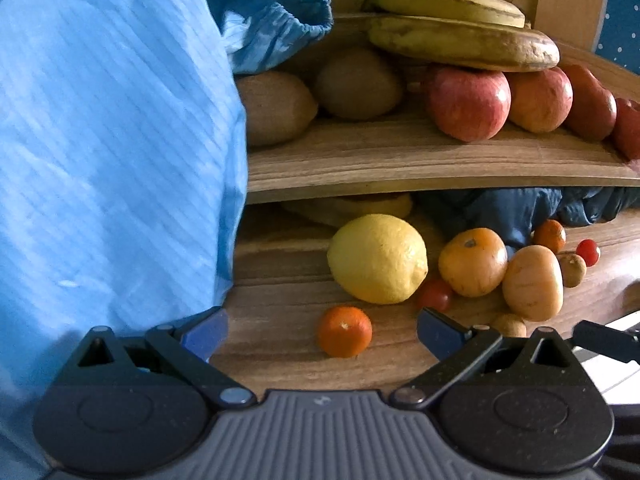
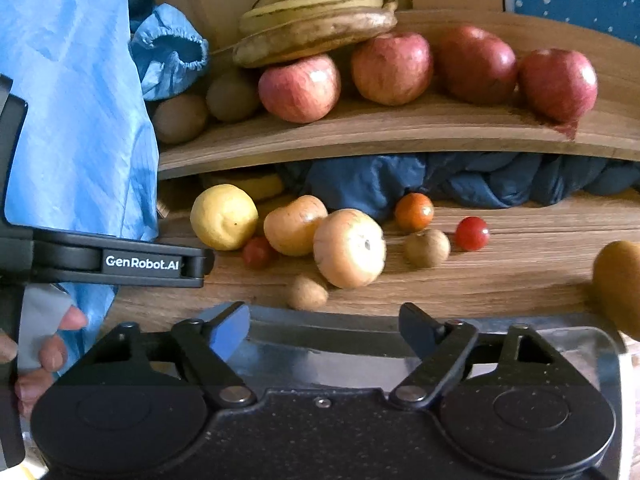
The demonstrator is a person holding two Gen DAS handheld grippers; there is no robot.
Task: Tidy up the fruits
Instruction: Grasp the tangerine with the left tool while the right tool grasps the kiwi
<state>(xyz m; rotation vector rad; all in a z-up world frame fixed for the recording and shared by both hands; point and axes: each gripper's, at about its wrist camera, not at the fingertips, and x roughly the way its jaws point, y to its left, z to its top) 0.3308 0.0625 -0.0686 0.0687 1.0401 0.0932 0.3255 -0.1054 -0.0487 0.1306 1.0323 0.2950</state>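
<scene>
Loose fruit lies on the wooden table under a shelf. In the left wrist view my left gripper (image 1: 322, 334) is open, and a small mandarin (image 1: 345, 331) sits on the table between its fingertips, clear of both pads. Beyond it are a lemon (image 1: 378, 258), two pale oranges (image 1: 472, 262) (image 1: 532, 282) and a cherry tomato (image 1: 434, 295). My right gripper (image 2: 323, 330) is open with nothing between its fingers, over a shiny metal tray (image 2: 320, 346). A small brown fruit (image 2: 307, 293) lies just ahead of it, then a pale orange (image 2: 349, 247) and the lemon (image 2: 223, 216).
The wooden shelf (image 2: 360, 136) carries bananas (image 2: 316, 20), several apples (image 2: 300, 88) and kiwis (image 2: 180, 118). A blue sleeve (image 1: 112, 140) fills the left. Dark blue cloth (image 2: 460, 180) lies under the shelf. The left gripper's body (image 2: 140, 262) and a hand (image 2: 52, 348) stand at left.
</scene>
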